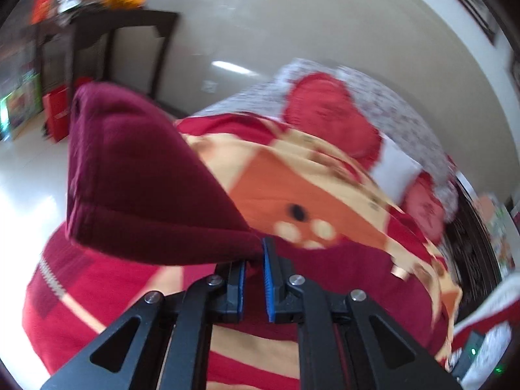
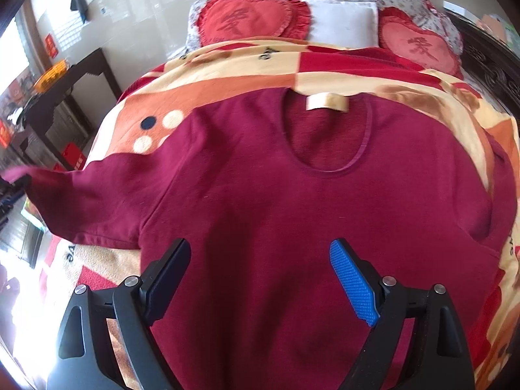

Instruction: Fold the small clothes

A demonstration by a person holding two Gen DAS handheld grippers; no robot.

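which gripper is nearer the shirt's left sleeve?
Left. The left gripper has its jaws shut on the sleeve, lifting it. The right gripper hovers open over the shirt body, apart from it.

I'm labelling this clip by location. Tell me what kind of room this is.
Most likely a home bedroom. A maroon shirt is spread on a bed covered by a patterned blanket, with heart-shaped cushions and a white pillow at its head. A dark side table stands on the tiled floor.
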